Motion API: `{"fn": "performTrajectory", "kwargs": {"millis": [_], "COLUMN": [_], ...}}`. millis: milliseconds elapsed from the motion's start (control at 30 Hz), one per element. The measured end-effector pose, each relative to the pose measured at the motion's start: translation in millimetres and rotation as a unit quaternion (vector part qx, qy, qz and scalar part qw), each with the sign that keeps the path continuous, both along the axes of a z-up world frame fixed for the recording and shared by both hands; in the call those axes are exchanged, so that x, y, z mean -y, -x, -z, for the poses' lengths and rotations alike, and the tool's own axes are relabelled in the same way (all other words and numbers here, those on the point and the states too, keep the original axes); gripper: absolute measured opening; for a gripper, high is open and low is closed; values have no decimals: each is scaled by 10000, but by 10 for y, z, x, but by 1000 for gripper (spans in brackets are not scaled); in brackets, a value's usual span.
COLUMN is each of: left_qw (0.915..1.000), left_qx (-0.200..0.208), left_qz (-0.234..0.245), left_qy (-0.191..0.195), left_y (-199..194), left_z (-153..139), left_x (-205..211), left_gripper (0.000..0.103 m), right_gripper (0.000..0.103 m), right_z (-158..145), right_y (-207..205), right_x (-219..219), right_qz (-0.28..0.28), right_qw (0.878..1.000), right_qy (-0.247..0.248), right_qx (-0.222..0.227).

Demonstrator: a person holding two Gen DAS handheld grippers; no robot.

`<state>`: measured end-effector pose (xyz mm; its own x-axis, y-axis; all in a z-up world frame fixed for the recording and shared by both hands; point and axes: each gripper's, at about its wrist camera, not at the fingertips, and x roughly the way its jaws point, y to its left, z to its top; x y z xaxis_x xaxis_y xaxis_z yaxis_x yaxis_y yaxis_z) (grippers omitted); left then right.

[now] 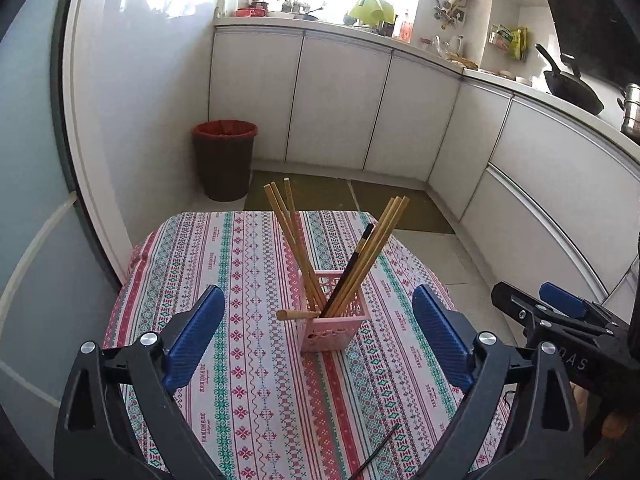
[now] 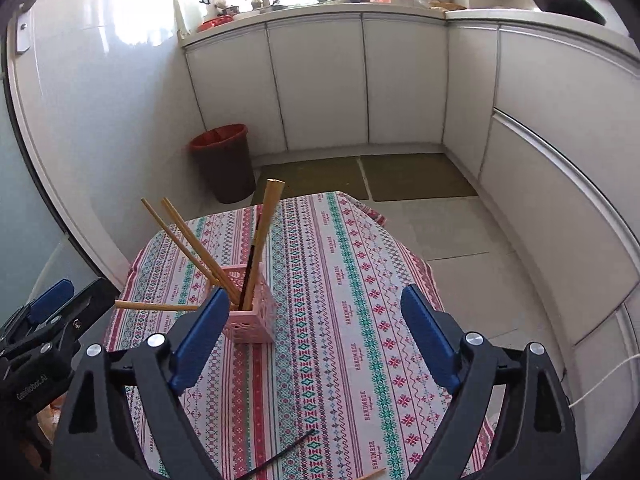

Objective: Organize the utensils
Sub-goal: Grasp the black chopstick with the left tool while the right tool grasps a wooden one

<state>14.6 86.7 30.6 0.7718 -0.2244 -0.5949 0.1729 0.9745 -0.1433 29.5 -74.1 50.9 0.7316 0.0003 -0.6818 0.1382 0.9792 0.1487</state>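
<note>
A pink lattice holder [image 1: 334,316] stands on the patterned tablecloth [image 1: 248,380] and holds several wooden chopsticks [image 1: 382,240] and one black chopstick [image 1: 354,264]; one wooden stick [image 1: 298,314] lies across its rim. My left gripper [image 1: 320,332] is open and empty, level with the holder, which sits between its fingers farther ahead. My right gripper [image 2: 312,332] is open and empty; the holder [image 2: 252,316] is beside its left finger. A loose black chopstick [image 2: 280,456] and a wooden tip [image 2: 374,474] lie on the cloth near the front edge.
A dark bin with a red liner [image 1: 224,160] stands on the floor beyond the table. White cabinets [image 1: 340,108] run along the back and right, with a wok [image 1: 572,88] on the counter. The right gripper also shows in the left wrist view [image 1: 560,316].
</note>
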Motion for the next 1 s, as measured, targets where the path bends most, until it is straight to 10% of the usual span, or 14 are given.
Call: {"fn": "performTrajectory", "kwargs": {"millis": [267, 467, 667, 833, 1000], "left_qw": [9958, 9665, 9162, 8958, 8932], "left_qx": [-698, -2062, -3456, -3675, -3587], "left_qz": [452, 1298, 1698, 2019, 2108], "left_qy": [-388, -802, -1107, -1477, -1707], "left_y": [36, -70, -235, -237, -228], "left_z": [388, 1030, 1745, 2036, 2141], "left_x": [262, 654, 1004, 1248, 1332], "left_gripper": [96, 96, 96, 87, 63], "right_gripper": [92, 94, 94, 94, 94], "right_z": [406, 815, 1133, 1205, 1224], "right_y": [298, 516, 622, 647, 634], "right_x": [340, 787, 1210, 1244, 1139], "right_qz": [371, 682, 1178, 1185, 962], "right_qw": [9981, 9933, 9767, 9729, 9772], "right_qy": [380, -39, -1157, -1219, -927], "right_qx": [-322, -928, -1373, -1566, -1652]}}
